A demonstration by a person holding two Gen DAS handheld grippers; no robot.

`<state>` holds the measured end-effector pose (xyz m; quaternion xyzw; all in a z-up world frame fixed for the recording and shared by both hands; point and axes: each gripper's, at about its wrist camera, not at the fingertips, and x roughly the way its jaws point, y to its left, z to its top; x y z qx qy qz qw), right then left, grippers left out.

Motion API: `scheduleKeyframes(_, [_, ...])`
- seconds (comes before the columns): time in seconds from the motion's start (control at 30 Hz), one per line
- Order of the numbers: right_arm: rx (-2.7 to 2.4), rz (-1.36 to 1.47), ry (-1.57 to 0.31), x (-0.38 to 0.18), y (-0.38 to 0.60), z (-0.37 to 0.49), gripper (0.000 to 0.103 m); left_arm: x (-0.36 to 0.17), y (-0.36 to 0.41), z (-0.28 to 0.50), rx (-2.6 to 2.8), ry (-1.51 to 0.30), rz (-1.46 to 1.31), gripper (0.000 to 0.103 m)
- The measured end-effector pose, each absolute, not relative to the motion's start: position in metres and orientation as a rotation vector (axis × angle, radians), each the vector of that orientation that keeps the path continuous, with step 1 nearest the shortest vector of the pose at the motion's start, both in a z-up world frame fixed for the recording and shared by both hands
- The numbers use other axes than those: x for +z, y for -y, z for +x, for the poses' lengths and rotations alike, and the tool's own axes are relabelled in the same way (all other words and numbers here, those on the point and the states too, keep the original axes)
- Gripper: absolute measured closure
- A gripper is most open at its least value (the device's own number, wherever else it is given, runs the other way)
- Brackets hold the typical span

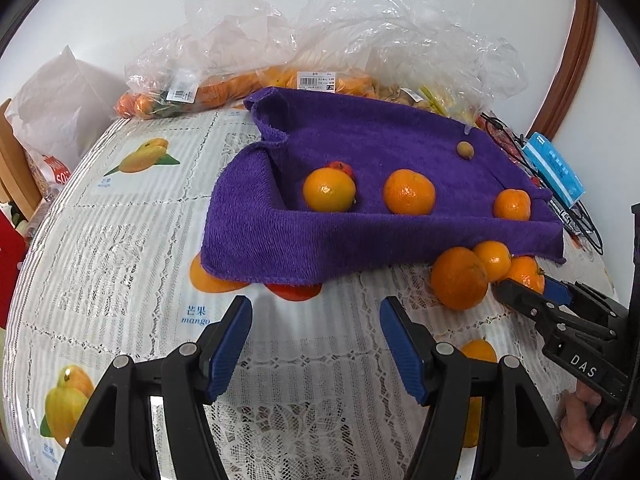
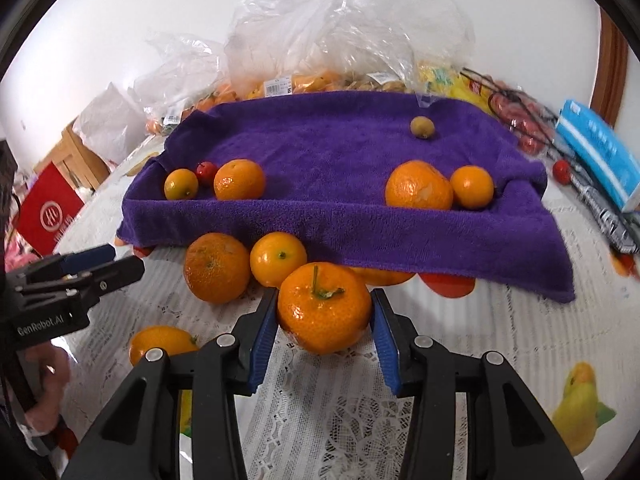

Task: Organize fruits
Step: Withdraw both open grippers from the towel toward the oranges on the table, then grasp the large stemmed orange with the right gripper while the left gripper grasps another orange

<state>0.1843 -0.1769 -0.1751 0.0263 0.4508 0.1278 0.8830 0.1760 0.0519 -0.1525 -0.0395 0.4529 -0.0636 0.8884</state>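
Clamped at its widest part in the right gripper just before the purple towel: a firm, light, soft-skinned mandarin; left gripper open, empty.

The right gripper points steeply down, its blue pads clamped on a tangerine. The left gripper tilts down alike, jaws apart and empty. A hand grips the left handle.
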Motion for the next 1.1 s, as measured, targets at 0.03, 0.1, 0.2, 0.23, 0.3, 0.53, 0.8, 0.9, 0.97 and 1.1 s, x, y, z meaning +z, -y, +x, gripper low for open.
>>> scheduleKeyframes(0.03, [0.269,0.057,-0.939,-0.175,0.177,0.184,0.059,-0.151,-0.051,0.175,-0.148,-0.941,-0.089,0.04])
scheduleKeyframes(0.1, [0.272,0.049,-0.935,-0.174,0.177,0.181,0.059,-0.149,-0.05,0.173,-0.164,-0.934,-0.094,0.04])
scheduleKeyframes(0.2, [0.271,0.037,-0.925,-0.171,0.178,0.174,0.059,-0.144,-0.047,0.169,-0.186,-0.922,-0.091,0.04])
scheduleKeyframes(0.23, [0.271,0.04,-0.924,-0.17,0.179,0.171,0.059,-0.143,-0.046,0.169,-0.199,-0.923,-0.093,0.04])
scheduleKeyframes(0.3, [0.267,0.046,-0.925,-0.168,0.185,0.164,0.059,-0.141,-0.043,0.167,-0.23,-0.929,-0.104,0.04])
scheduleKeyframes(0.53, [0.224,0.073,-0.902,-0.156,0.208,0.144,0.059,-0.139,-0.022,0.159,-0.306,-0.938,-0.087,0.039])
scheduleKeyframes(0.8, [0.172,0.079,-0.883,-0.146,0.229,0.135,0.059,-0.147,0.011,0.147,-0.366,-0.962,0.0,0.039])
scheduleKeyframes(0.9, [0.161,0.074,-0.88,-0.145,0.233,0.134,0.059,-0.151,0.018,0.146,-0.369,-0.966,0.028,0.04])
scheduleKeyframes(0.97, [0.159,0.072,-0.881,-0.145,0.234,0.134,0.059,-0.153,0.02,0.146,-0.376,-0.972,0.031,0.05])
scheduleKeyframes(1.1, [0.153,0.064,-0.886,-0.147,0.234,0.134,0.059,-0.155,0.023,0.144,-0.376,-0.966,0.062,0.068])
